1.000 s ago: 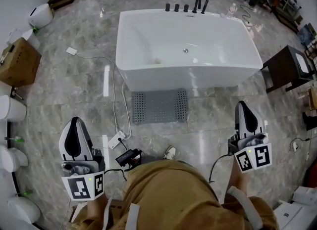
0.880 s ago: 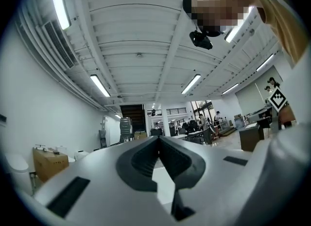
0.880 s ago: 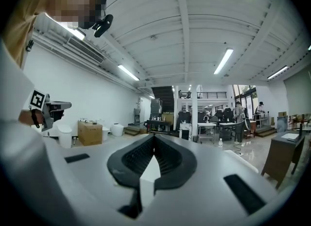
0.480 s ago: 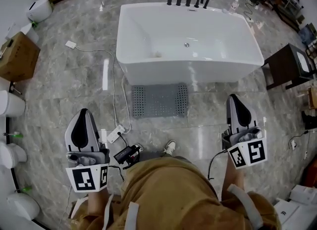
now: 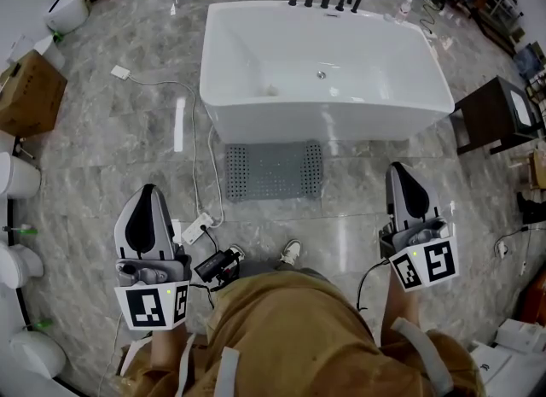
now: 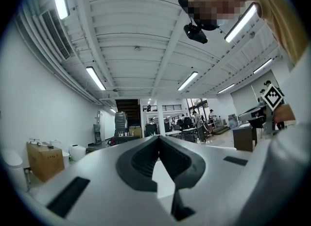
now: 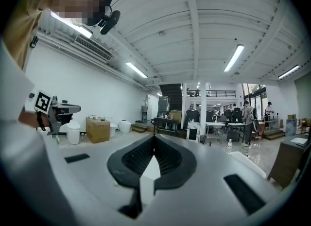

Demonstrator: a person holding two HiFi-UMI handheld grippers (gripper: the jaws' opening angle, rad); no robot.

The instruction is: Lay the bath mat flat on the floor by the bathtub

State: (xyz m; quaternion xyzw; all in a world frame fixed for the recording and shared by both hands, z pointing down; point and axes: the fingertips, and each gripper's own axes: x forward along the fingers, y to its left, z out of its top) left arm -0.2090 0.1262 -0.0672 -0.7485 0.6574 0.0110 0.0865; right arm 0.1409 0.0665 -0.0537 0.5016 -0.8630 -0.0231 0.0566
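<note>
A grey perforated bath mat (image 5: pixel 274 170) lies flat on the marble floor, right against the near side of the white bathtub (image 5: pixel 324 75). My left gripper (image 5: pixel 148 195) is held low at the left, well short of the mat, its jaws shut and empty. My right gripper (image 5: pixel 401 173) stands at the right, beside the mat's right end but apart from it, also shut and empty. Both gripper views look up and out across the room: the left gripper (image 6: pixel 158 137) and the right gripper (image 7: pixel 154 136) show closed tips with nothing between them.
A white cable and a power strip (image 5: pixel 197 230) lie on the floor left of the mat. A dark side table (image 5: pixel 495 116) stands right of the tub. A cardboard box (image 5: pixel 30 94) and white toilets (image 5: pixel 17 178) line the left edge. A shoe (image 5: pixel 292 254) shows below the mat.
Both grippers have moved inward and slightly forward; the head view has shifted a little. The mat has stayed flat where it lay.
</note>
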